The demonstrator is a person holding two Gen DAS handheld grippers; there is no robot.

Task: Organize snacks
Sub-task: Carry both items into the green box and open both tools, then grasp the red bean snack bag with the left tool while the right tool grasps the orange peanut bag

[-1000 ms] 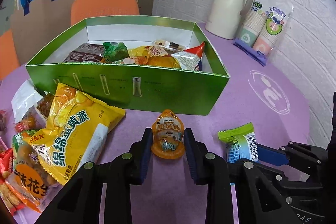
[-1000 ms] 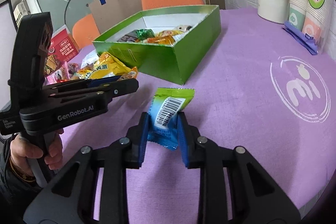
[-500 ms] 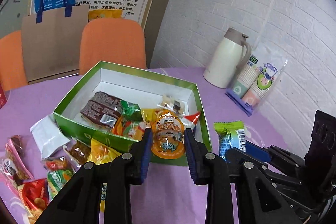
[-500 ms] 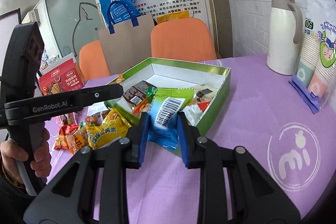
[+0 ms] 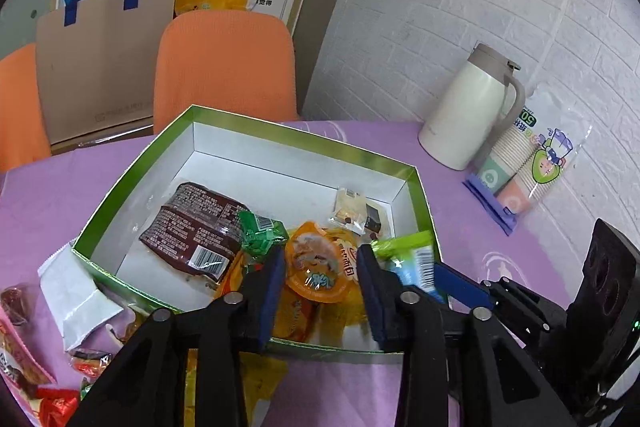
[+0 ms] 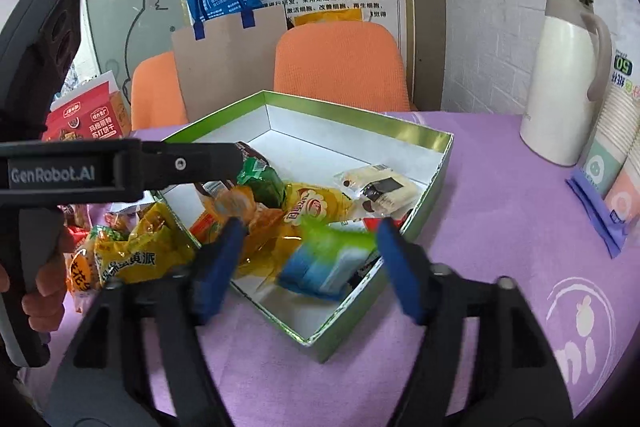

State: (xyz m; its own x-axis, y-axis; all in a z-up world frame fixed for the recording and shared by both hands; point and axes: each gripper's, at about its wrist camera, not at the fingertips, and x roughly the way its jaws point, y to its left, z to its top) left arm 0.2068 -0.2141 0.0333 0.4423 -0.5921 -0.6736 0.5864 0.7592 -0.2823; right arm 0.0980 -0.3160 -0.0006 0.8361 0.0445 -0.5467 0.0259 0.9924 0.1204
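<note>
Purple-covered table [image 6: 500,227], printed with a white logo [image 6: 580,331]. Resting directly on it: open green box [image 5: 256,139] at centre, loose snack packets [image 5: 76,291] beside its left wall, cream thermos jug [image 5: 468,115] and bagged paper cups [image 5: 524,167] by the brick wall.

One green box [image 5: 132,183], centre frame. Two orange chairs [image 5: 224,67], upper left. One white thermos jug [image 5: 468,107] and one pack of paper cups [image 5: 524,167], right. Two grippers: left gripper [image 5: 320,283], right gripper [image 6: 308,267].
</note>
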